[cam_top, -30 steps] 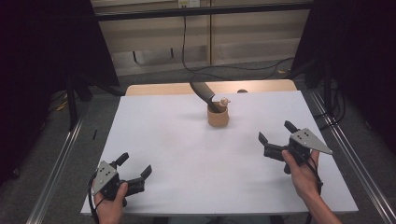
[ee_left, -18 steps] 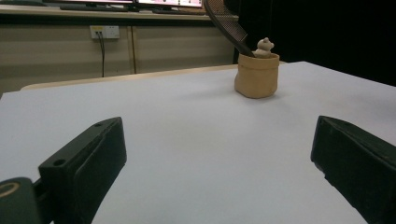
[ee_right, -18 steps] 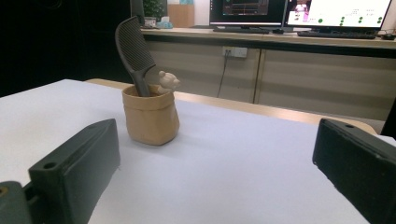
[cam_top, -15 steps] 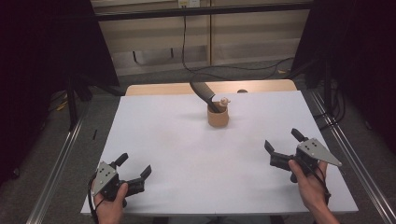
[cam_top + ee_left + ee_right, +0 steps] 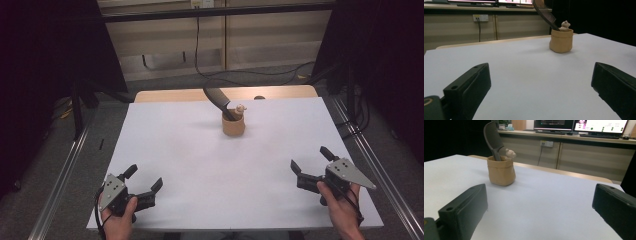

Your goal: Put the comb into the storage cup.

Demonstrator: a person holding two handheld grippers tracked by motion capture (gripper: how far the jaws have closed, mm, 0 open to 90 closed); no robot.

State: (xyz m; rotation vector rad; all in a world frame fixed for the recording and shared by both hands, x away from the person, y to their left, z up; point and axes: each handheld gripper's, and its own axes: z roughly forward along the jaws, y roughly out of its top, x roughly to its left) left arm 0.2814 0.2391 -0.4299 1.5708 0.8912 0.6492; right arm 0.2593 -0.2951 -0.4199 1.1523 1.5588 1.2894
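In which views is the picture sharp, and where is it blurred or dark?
High view: the white table is evenly lit and the surroundings are dark. Left gripper view: the tan pouch is fairly sharp, the near jaws soft. Right gripper view: the monitors behind glow brightly, the jaws blurred.

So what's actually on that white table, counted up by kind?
Tan pouch: 1
Dark brush standing in the pouch: 1
Small pale figure in the pouch: 1
Handheld grippers: 2, left gripper and right gripper, both open
Total: 5
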